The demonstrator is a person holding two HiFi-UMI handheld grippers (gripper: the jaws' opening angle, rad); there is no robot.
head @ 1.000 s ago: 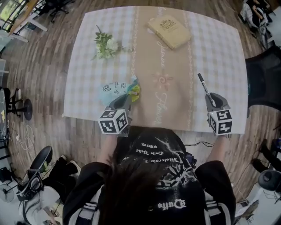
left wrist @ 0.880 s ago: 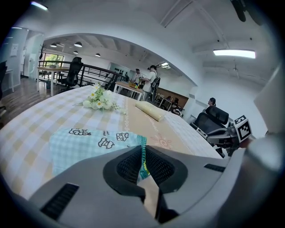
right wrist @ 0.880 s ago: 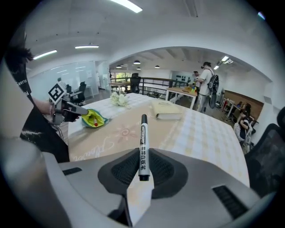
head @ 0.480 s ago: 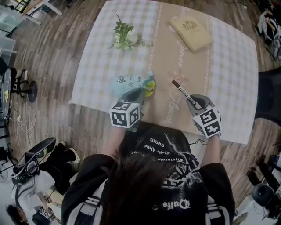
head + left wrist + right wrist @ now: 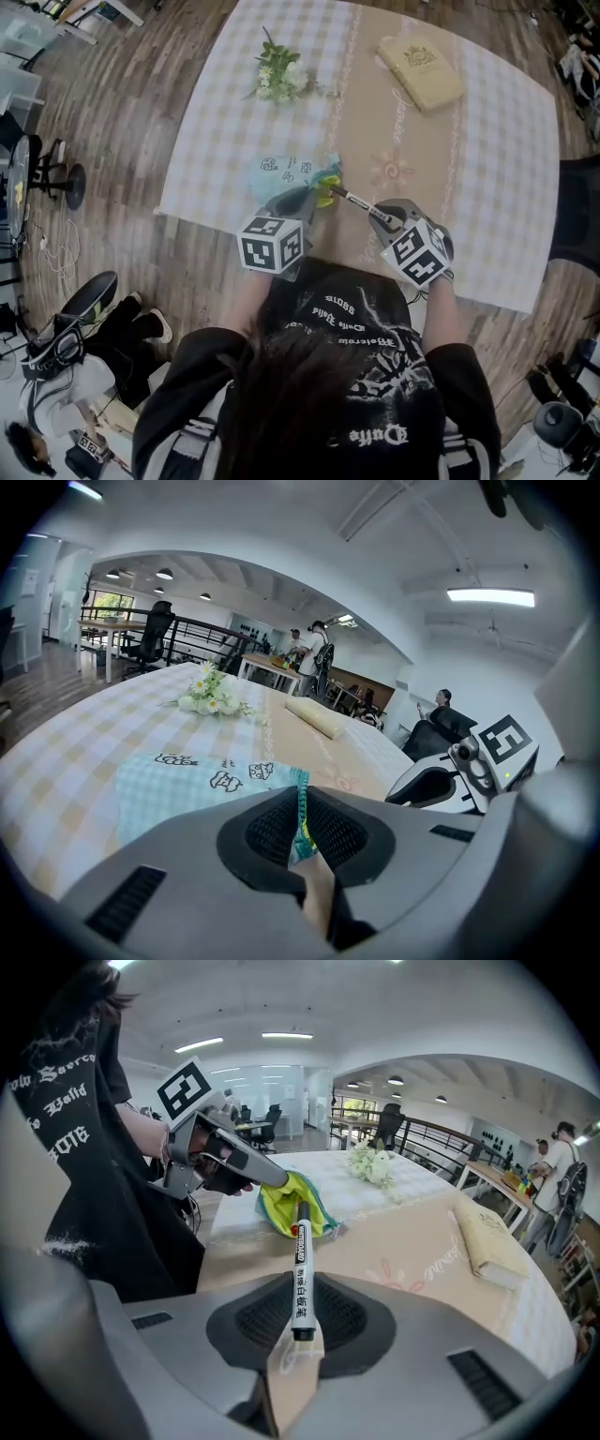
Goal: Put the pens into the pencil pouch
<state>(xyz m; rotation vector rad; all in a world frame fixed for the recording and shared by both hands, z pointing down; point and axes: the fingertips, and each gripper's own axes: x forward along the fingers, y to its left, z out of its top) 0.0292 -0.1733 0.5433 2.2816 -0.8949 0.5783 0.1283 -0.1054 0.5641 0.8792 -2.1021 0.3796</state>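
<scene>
Since 1 second ago the right gripper (image 5: 377, 215) has travelled from the right side of the table (image 5: 487, 187) toward the middle and has rolled. The pen (image 5: 352, 199), which pointed away from the person, now points left at the pencil pouch (image 5: 286, 172). The left gripper (image 5: 302, 200) has stayed in its place. Its jaws are nearly together and pinch the teal edge of the pouch's mouth, holding it up so that the yellow lining (image 5: 281, 1206) shows. The right gripper's jaws are closed on the rear end of the pen. Most of the barrel sticks out in front, and the black tip is just at the mouth, touching the lining or almost; I cannot tell which. The pouch lies flat on the table near the person's edge.

I judge the pen light, stiff and smooth, so it may swivel between the pads when its tip meets the cloth. A hold at the far end gives reach but little control. The pouch is soft and thin, and its mouth will fall shut if the edge is released. The rim beside the opening seems the correct place to hold.
</scene>
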